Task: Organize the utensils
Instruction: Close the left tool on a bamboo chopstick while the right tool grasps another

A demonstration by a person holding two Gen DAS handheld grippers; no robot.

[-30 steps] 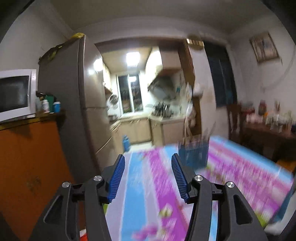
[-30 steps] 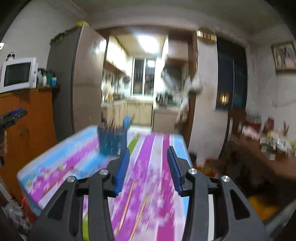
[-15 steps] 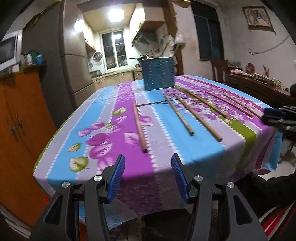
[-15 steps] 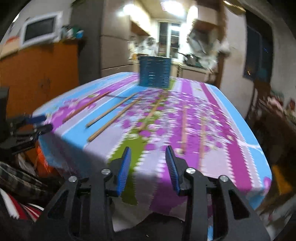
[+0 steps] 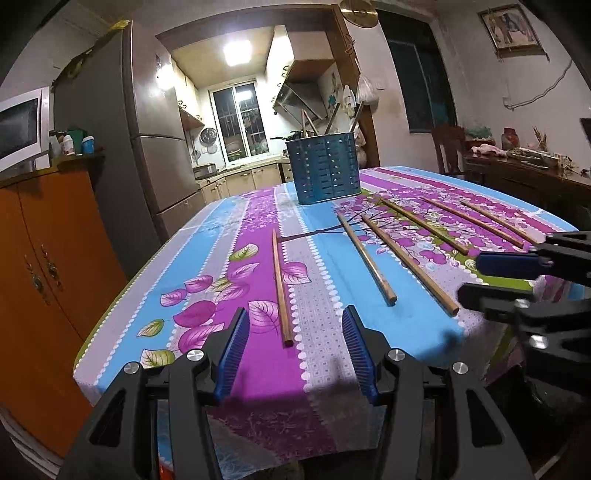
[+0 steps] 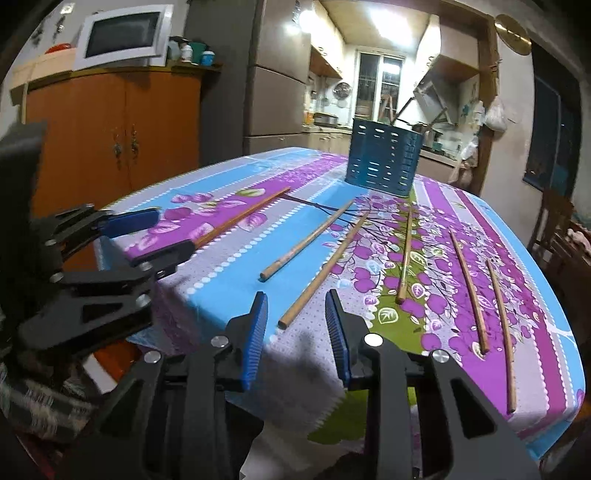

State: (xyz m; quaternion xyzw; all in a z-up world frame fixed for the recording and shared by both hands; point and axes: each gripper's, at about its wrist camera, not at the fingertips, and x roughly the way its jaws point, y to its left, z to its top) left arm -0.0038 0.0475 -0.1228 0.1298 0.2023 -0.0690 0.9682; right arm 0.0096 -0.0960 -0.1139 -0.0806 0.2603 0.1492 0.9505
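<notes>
Several wooden chopsticks lie spread on a floral tablecloth point(image 5: 258, 369). A blue slotted utensil holder point(image 5: 324, 168) stands upright at the far end; it also shows in the right wrist view point(image 6: 382, 160). My left gripper point(image 5: 293, 339) is open and empty at the near table edge, its jaws either side of the leftmost chopstick point(image 5: 280, 291). My right gripper point(image 6: 295, 323) is open and empty at the near edge, just behind the end of a chopstick point(image 6: 325, 264). Each gripper shows in the other's view, the right one point(image 5: 498, 277) and the left one point(image 6: 155, 236).
An orange cabinet point(image 6: 110, 136) with a microwave point(image 6: 122, 35) on top and a grey fridge point(image 5: 147, 155) stand left of the table. A dark sideboard point(image 5: 524, 177) and chair stand on the right. The kitchen lies behind.
Both grippers dropped from pointing across the room to pointing at the near table edge and moved closer to the chopsticks. Both stayed open.
</notes>
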